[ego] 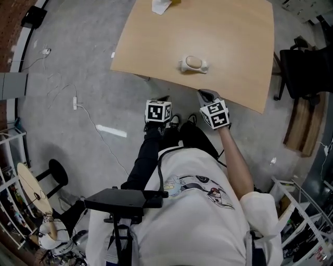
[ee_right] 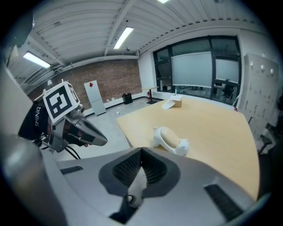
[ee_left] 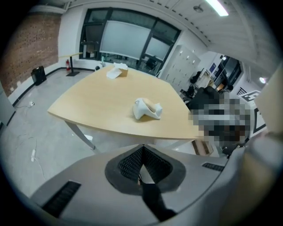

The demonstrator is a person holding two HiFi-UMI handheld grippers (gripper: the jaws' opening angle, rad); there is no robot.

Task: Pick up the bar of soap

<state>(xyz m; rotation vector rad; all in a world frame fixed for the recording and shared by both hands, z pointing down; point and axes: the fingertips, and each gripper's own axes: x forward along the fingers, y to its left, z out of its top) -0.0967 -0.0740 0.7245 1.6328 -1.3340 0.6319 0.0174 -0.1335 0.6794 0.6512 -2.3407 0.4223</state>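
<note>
A beige bar of soap (ego: 193, 61) lies in a white soap dish (ego: 202, 67) near the middle of the tan table (ego: 234, 47). Both grippers hang off the table's near edge, short of the dish. My left gripper (ego: 162, 98) is below the edge over the floor, and its jaws are shut with nothing between them. My right gripper (ego: 207, 94) reaches just over the edge, also shut and empty. In the left gripper view the soap (ee_left: 153, 107) is ahead of the jaws (ee_left: 142, 148). The right gripper view shows the soap (ee_right: 170, 136) ahead and slightly right of the jaws (ee_right: 141, 152).
A tissue box with white paper (ego: 162, 5) stands at the table's far edge. A black chair (ego: 304, 67) is at the table's right side. A stool (ego: 57, 171) and cables (ego: 78, 104) are on the grey floor to the left.
</note>
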